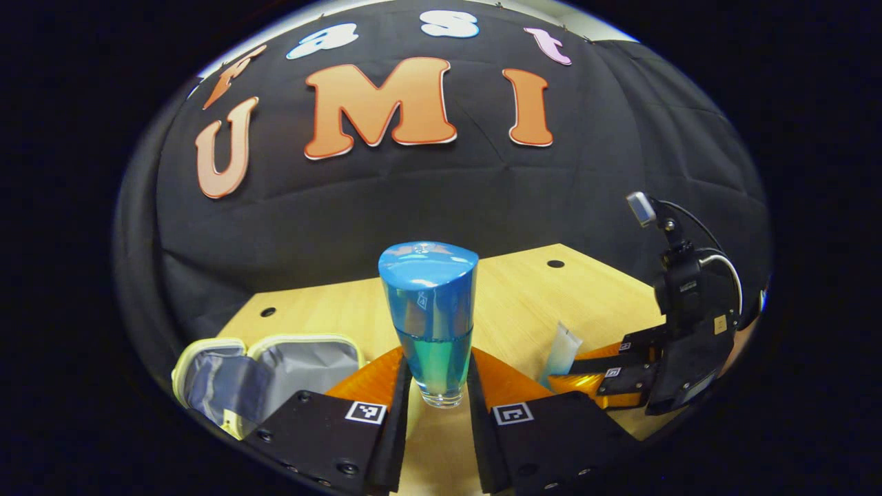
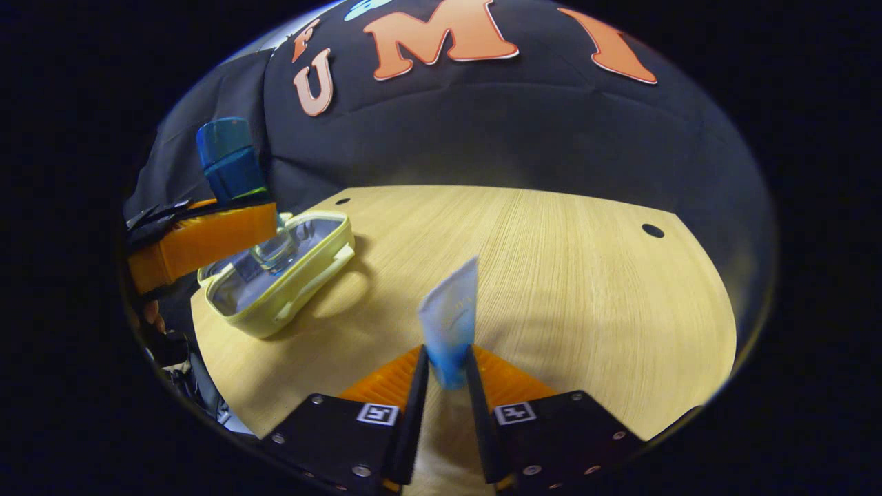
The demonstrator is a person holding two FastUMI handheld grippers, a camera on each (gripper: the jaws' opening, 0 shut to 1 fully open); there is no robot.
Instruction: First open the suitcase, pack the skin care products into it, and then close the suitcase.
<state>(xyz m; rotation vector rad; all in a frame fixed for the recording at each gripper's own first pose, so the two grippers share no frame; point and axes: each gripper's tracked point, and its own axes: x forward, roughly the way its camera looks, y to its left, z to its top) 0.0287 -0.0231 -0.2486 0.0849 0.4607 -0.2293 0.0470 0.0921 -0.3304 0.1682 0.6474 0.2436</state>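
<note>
Both tongs grip upright items: left tongs a bottle, right tongs a tube.

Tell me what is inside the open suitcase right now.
The suitcase shows only bare grey lining. In the right gripper view the left gripper holds the blue bottle above it, hiding part of the interior.

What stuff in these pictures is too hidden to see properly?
- Bottom of the tube: right gripper view, covered by the right gripper.
- Inside of the suitcase: right gripper view, partly blocked by the blue bottle and the left gripper.
- Suitcase's near edge: left gripper view, behind the left gripper.
</note>
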